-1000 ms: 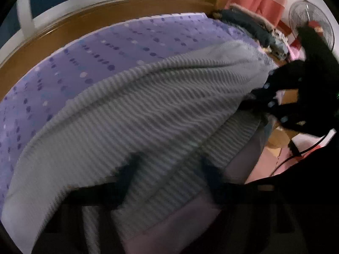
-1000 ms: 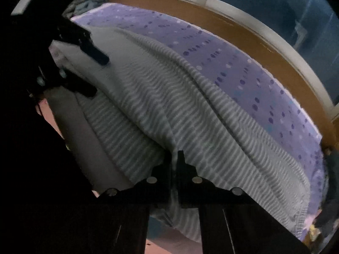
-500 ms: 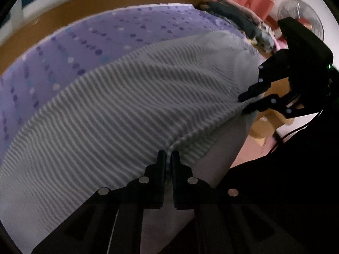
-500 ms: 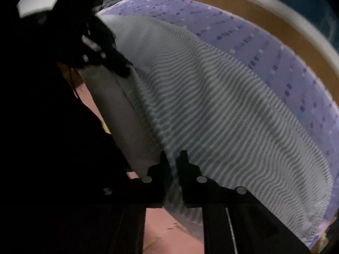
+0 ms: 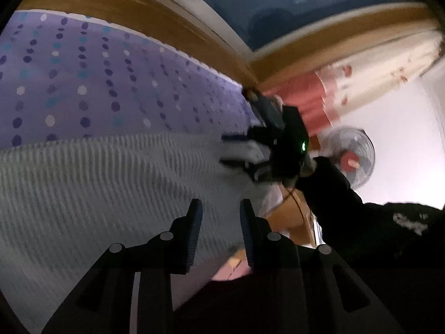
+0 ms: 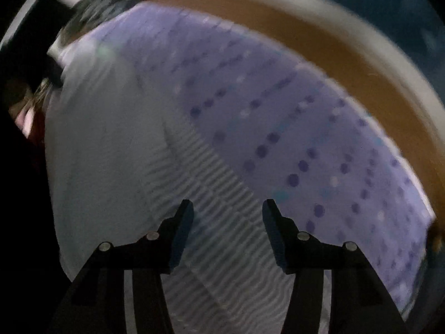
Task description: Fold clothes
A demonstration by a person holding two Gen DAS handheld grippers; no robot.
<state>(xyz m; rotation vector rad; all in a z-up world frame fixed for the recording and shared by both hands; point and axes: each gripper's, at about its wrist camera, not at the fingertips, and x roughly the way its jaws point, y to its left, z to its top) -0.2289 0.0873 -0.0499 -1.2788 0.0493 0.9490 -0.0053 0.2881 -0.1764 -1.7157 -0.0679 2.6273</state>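
A grey-and-white striped garment (image 5: 91,183) lies spread over the purple dotted bedsheet (image 5: 83,83). In the left wrist view my left gripper (image 5: 219,208) stands open just above the cloth, nothing between its fingers. Further right in that view the right gripper (image 5: 236,150) hovers over the garment's far end, blurred. In the right wrist view my right gripper (image 6: 225,208) is open wide over the striped garment (image 6: 217,222), where a folded layer's edge runs diagonally. The purple bedsheet (image 6: 306,139) lies to its right.
A wooden bed frame (image 5: 139,14) and a dark window run behind the bed. A pile of dark clothes (image 5: 264,105) sits at the far corner. A pink curtain (image 5: 306,97) and a standing fan (image 5: 353,158) are at right. A dark sleeve (image 5: 347,211) reaches in.
Both grippers were shut on the striped garment's edge and lifting it; now both have opened and let go. The garment lies laid over on the bed, and both views have swung upward.
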